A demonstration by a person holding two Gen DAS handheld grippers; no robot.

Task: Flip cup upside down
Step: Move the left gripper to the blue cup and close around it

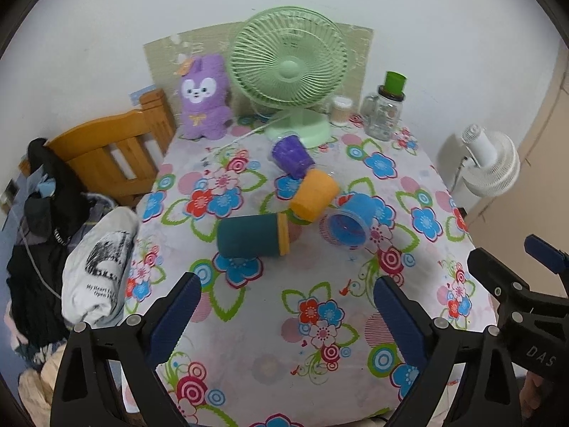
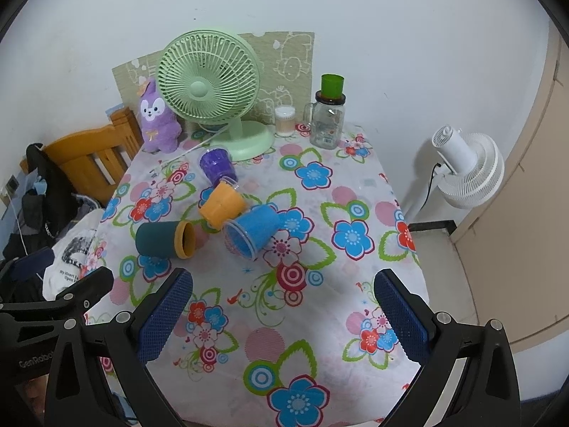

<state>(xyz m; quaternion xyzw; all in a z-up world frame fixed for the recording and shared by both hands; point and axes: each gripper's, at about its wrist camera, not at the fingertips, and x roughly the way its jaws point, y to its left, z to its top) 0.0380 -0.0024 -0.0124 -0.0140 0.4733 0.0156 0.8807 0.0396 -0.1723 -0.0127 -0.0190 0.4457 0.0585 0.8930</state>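
Clear glossy plastic blue cup (image 2: 253,230), printed cloth tablecloth (image 2: 320,320) (smooth, matt), varnished wooden chair (image 1: 110,149), plush purple toy (image 1: 203,101)

You are facing a plain white wall (image 2: 284,7) behind a table (image 2: 320,320) wearing a floral cloth. A wooden bed frame (image 1: 106,149) is standing at the table's left, with dark clothes (image 1: 46,192) lying heaped beside it. A white floor fan (image 2: 466,170) is standing at the right, near a beige panel (image 2: 526,213).
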